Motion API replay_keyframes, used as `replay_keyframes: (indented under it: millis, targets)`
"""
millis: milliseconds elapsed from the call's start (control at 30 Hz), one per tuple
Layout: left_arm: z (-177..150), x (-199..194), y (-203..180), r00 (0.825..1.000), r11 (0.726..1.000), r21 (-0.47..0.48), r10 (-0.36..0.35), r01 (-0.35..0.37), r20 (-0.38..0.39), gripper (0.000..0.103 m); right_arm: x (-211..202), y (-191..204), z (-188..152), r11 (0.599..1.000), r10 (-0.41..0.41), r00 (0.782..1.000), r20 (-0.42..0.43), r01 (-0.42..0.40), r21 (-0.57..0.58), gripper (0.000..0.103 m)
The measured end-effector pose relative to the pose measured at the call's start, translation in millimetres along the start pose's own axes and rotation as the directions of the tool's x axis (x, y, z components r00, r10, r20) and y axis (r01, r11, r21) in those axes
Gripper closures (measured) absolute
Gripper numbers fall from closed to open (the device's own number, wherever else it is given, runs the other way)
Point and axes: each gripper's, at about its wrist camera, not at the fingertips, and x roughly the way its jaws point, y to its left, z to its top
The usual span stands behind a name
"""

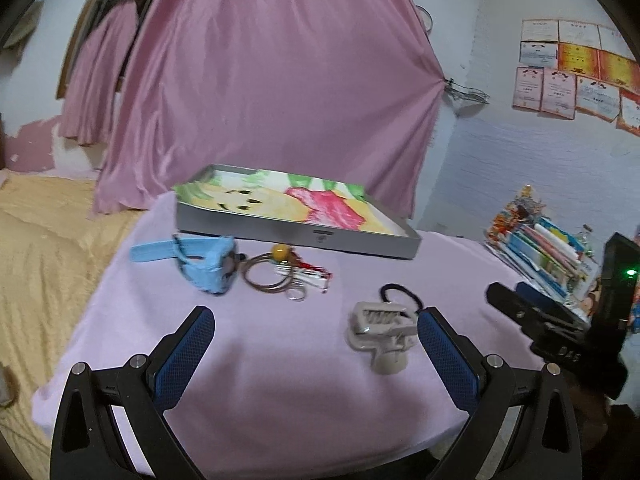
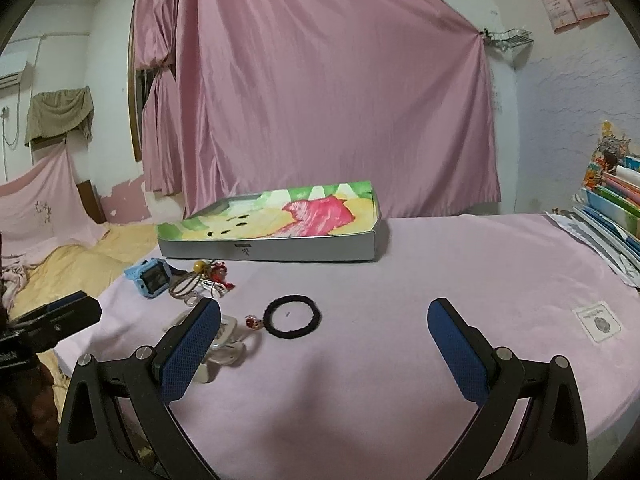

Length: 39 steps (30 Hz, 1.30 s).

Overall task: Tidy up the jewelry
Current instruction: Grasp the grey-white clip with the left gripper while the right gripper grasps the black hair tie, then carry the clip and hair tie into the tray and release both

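A shallow grey tray (image 1: 296,236) (image 2: 272,249) with a colourful drawing inside lies at the back of the pink-covered table. In front of it sit a blue watch (image 1: 204,264) (image 2: 150,276), thin bangles with a yellow bead (image 1: 266,276) (image 2: 188,286) and a red-and-white trinket (image 1: 314,276). A pale hair claw (image 1: 380,332) (image 2: 224,350) lies next to a black hair tie (image 2: 293,316) (image 1: 402,294) with a small red charm. My left gripper (image 1: 314,336) is open just left of the claw. My right gripper (image 2: 324,332) is open above the hair tie. Nothing is held.
A stack of books and papers (image 1: 540,256) (image 2: 612,212) stands at the table's right edge. A yellow blanket (image 1: 44,248) covers the bed on the left. Pink curtains (image 2: 320,80) hang behind the table. A white label (image 2: 599,321) lies on the cloth.
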Motion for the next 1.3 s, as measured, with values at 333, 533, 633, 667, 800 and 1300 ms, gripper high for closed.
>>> replay_keyframes:
  millis: [333,533,633,667,800,1300]
  targets:
    - [19,56,-4,0.970,0.992,-0.050,-0.127,0.119,-0.207,0.043,70,-7,13,0.991,0.137,0.952,-0.274,-0.130,0.042,0.043]
    - [22,85,-2,0.925,0.983,-0.094,-0.181,0.158,-0.334,0.060,100,4,14,0.988,0.145,0.918,-0.370,-0.156,0.001,0.059]
    - [23,90,-4,0.907,0.982,-0.090,-0.188,0.166,-0.376,0.066,109,10,14,0.987,0.140,0.904,-0.403,-0.159,-0.015,0.065]
    - [24,93,-5,0.900,0.983,-0.085,-0.186,0.166,-0.395,0.068,111,11,14,0.987,0.140,0.901,-0.411,-0.161,-0.018,0.066]
    - [25,97,-6,0.878,0.981,-0.087,-0.192,0.171,-0.438,0.073,118,13,16,0.985,0.132,0.886,-0.445,-0.167,-0.041,0.071]
    - [31,113,-6,0.791,0.965,-0.151,-0.264,0.216,-0.553,0.093,125,14,18,0.977,0.130,0.877,-0.463,-0.192,-0.089,0.099]
